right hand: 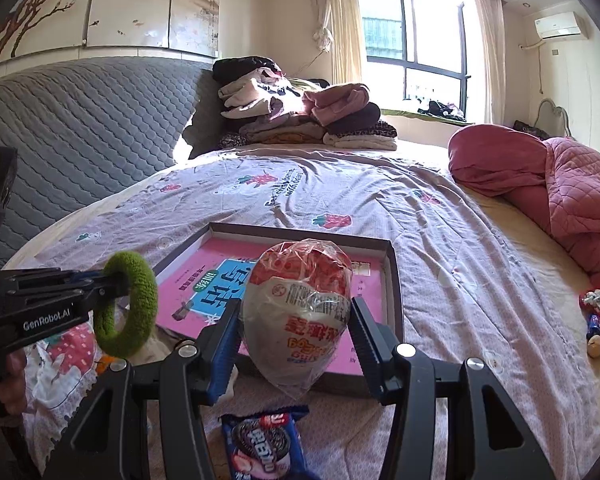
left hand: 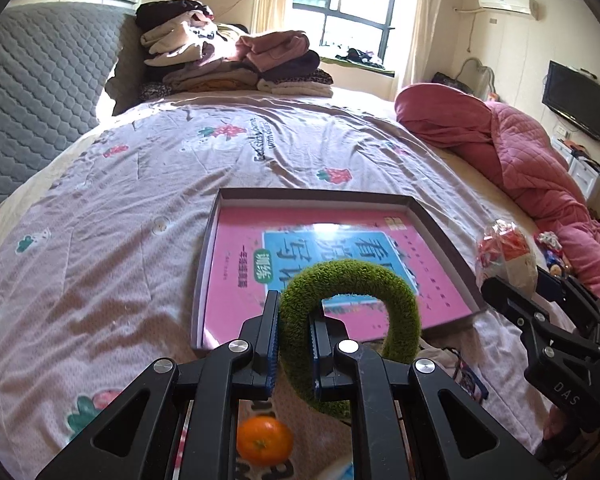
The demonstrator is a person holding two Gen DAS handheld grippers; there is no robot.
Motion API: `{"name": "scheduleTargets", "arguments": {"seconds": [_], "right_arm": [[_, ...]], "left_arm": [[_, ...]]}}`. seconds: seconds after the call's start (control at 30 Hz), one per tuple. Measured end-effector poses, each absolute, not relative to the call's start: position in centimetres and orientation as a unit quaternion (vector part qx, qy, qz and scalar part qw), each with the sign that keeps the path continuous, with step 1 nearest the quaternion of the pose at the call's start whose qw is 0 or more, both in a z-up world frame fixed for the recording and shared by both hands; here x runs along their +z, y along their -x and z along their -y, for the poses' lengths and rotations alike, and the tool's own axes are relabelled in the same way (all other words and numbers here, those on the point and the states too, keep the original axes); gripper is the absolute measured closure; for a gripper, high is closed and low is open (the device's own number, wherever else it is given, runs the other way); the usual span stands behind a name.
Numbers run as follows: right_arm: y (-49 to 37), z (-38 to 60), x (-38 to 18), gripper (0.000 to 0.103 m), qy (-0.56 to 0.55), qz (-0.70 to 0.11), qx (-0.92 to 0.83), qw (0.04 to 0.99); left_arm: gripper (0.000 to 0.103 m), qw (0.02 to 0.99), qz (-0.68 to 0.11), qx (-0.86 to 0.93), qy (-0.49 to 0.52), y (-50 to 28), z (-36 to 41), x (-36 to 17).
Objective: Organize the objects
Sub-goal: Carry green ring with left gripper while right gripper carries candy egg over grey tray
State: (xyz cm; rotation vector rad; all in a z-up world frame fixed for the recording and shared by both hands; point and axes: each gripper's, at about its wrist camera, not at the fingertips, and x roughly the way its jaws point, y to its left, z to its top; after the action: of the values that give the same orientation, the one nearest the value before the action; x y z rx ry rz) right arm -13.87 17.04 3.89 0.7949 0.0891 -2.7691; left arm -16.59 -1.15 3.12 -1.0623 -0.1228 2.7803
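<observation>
Carrying two items toward shallow box [left hand: 440,224] w/ pink book: L gripper [left hand: 294,344] pinching green fuzzy ring [left hand: 404,292], R gripper [right hand: 296,332] clamping wrapped noodle bowl [right hand: 300,300].

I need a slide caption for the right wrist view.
Right gripper holds a wrapped snack above the tray.

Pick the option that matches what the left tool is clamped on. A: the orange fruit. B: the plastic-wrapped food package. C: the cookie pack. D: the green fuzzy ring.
D: in the left wrist view the left tool is shut on the green fuzzy ring, while the plastic-wrapped food package sits in the right tool.
</observation>
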Motion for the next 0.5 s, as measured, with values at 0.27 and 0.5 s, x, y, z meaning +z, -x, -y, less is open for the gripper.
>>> {"name": "scheduleTargets", "arguments": {"seconds": [0.27, 0.5], "right_arm": [[16.8, -17.3, 2.6, 0.05, -0.291, -0.042, -0.948, 0.122], [18.9, -16.8, 1.1, 0.05, -0.307, -0.059, -0.942, 0.125]], "left_arm": [[0.091, 0.065, 0.033, 0.929, 0.364, 20.9, 1.3, 2.6], [0.091, 0.05, 0.029, 0.921, 0.385, 24.1, 1.1, 0.9]]}}
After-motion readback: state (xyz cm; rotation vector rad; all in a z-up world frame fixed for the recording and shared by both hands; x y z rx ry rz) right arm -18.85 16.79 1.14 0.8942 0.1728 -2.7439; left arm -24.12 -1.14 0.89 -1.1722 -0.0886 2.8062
